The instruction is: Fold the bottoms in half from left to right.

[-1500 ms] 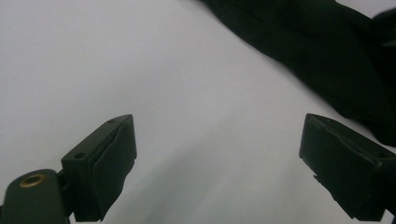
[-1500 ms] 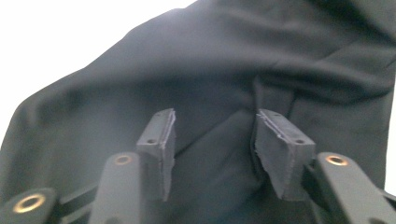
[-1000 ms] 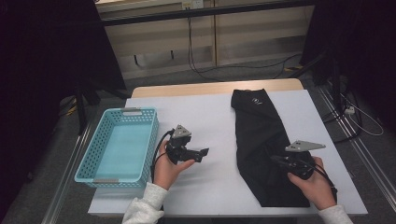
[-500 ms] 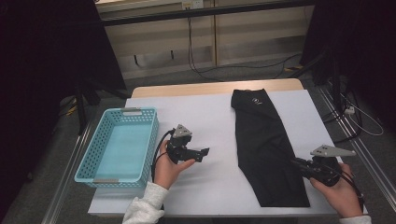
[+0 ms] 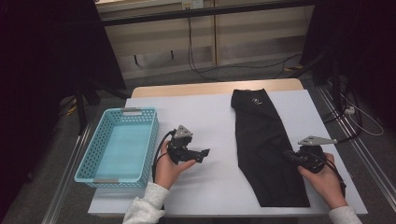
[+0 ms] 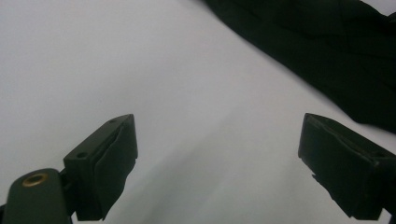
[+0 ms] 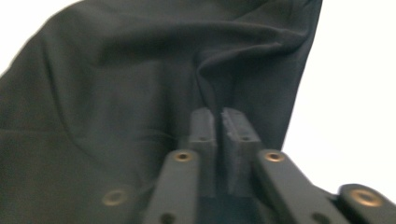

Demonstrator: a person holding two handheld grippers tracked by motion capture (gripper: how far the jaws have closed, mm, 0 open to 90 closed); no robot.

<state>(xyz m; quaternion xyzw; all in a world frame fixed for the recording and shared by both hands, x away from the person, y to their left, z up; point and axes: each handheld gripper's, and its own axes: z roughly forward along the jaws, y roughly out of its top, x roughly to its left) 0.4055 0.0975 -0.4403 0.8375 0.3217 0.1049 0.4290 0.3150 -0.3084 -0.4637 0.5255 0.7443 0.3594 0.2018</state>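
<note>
1. A turquoise basket (image 5: 116,144) stands at the left edge of the table (image 5: 205,112), and nothing lies inside it.
2. Just right of the basket, the left hand-held gripper (image 5: 204,154) hovers over bare white table. Its jaws stand wide apart with nothing between them, as the left gripper view (image 6: 219,163) shows; the black garment (image 6: 327,51) lies well ahead of it.
3. The black garment (image 5: 264,140) is a pair of trousers or leggings, laid out long on the right half of the table, waistband at the far end, legs running toward the person.
4. At the garment's right edge, the right hand-held gripper (image 5: 290,157) has its jaws pressed together. In the right gripper view (image 7: 219,126) they have just been closing, and a fold of cloth puckers up to the pads, so it appears to pinch the fabric's edge.
5. Judged from this, the work is at its start: one edge gripped, the garment neither folded nor moved, the basket unfilled. Folding and putting it in the basket likely remain.
</note>
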